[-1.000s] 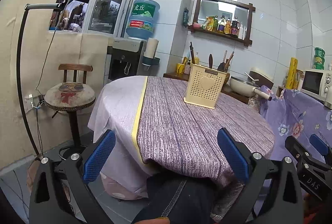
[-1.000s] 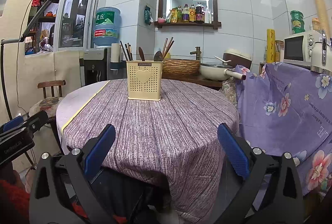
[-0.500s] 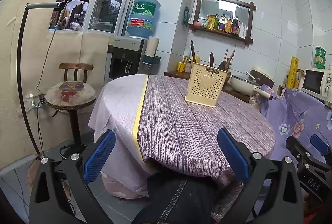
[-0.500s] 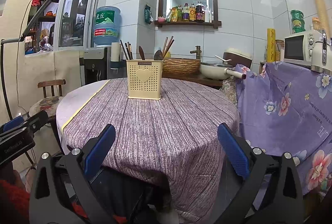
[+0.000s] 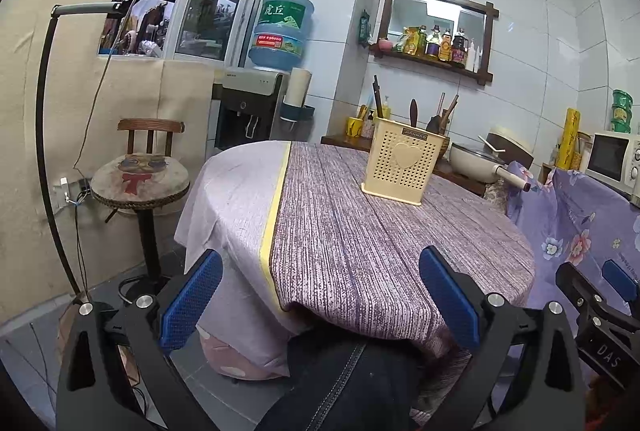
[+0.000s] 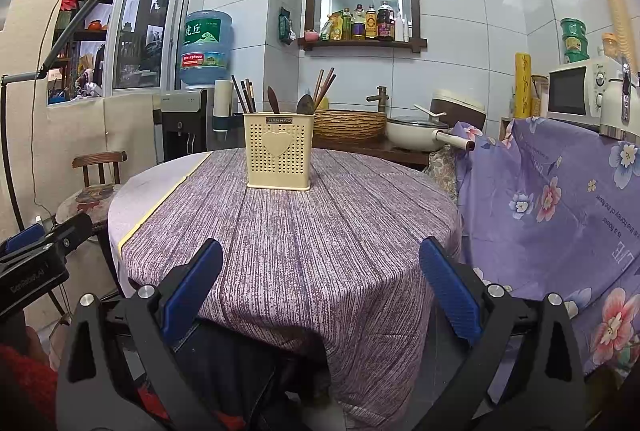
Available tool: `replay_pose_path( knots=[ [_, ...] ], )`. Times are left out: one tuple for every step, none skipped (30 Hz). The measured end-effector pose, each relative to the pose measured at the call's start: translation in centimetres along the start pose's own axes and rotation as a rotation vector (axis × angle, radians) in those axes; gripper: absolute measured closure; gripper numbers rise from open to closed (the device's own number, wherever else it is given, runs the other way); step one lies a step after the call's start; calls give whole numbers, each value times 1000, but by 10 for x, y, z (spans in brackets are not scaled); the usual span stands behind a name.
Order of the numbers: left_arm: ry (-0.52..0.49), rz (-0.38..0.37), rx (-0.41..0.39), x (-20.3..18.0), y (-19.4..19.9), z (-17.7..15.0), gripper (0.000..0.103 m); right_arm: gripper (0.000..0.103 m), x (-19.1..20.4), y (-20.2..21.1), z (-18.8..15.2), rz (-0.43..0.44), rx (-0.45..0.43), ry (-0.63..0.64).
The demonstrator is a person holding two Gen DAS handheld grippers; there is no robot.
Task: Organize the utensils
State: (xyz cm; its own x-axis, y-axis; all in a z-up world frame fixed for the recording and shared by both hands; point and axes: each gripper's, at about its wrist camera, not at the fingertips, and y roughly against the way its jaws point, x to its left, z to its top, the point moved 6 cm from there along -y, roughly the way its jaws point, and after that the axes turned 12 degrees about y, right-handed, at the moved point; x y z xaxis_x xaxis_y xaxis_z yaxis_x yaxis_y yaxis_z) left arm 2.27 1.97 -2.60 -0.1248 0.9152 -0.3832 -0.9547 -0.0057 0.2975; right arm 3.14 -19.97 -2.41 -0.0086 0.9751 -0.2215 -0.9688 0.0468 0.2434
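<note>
A cream perforated utensil holder (image 6: 279, 151) with a heart on its front stands upright on the far part of the round table (image 6: 304, 231). It also shows in the left wrist view (image 5: 402, 161). Dark chopsticks (image 6: 242, 97), wooden spoons (image 6: 305, 104) and brown chopsticks (image 6: 324, 83) stand in it. My left gripper (image 5: 320, 305) is open and empty, held low before the table's near edge. My right gripper (image 6: 320, 295) is open and empty at the near edge too. Each gripper shows at the edge of the other's view.
A purple striped cloth covers the table (image 5: 360, 231). A round stool (image 5: 140, 181) stands at the left by a water dispenser (image 5: 256, 111). A flowered purple cover (image 6: 560, 199) drapes furniture at the right. A pan (image 6: 416, 133) and basket (image 6: 350, 125) sit on the counter behind.
Both grippers stay open and nearly still; the views have shifted only slightly.
</note>
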Motion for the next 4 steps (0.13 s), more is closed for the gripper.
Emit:
replay_pose_path(
  knots=[
    [-1, 1, -1, 1, 1, 0, 6, 6, 0, 0, 1, 0, -1, 0],
    [-3, 2, 0, 1, 1, -1, 6, 6, 0, 0, 0, -1, -1, 1],
    [-1, 1, 2, 0, 0, 0, 6, 6, 0, 0, 0, -1, -2, 1],
    [-1, 2, 5, 2, 1, -1, 6, 6, 0, 0, 0, 0, -1, 1]
  ],
)
